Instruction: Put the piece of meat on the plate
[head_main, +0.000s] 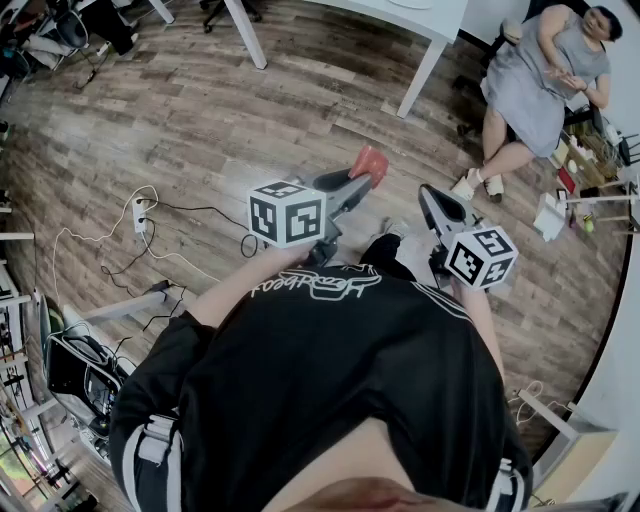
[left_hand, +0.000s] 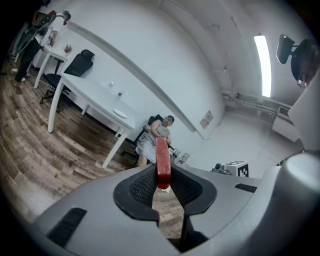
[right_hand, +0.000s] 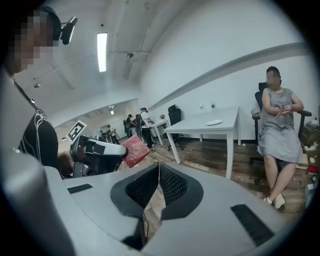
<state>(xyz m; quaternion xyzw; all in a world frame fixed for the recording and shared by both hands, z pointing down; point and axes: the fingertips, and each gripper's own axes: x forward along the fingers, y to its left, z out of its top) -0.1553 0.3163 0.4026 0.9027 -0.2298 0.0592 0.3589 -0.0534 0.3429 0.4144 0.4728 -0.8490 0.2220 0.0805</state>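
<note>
The piece of meat (head_main: 370, 162) is a flat red slab, and my left gripper (head_main: 360, 180) is shut on its lower end, holding it up in the air in front of me. In the left gripper view the meat (left_hand: 162, 161) stands edge-on between the black pads. The white plate (left_hand: 120, 113) lies on a white table (left_hand: 95, 97) across the room, far from both grippers. My right gripper (head_main: 428, 196) hovers beside the left, its jaws closed together on nothing. From the right gripper view I see the meat (right_hand: 134, 150) and the plate (right_hand: 214, 122).
A person in a grey dress (head_main: 540, 80) sits on a chair beside the table. Cables and a power strip (head_main: 140, 215) lie on the wooden floor at my left. Desks, chairs and equipment line the room's edges.
</note>
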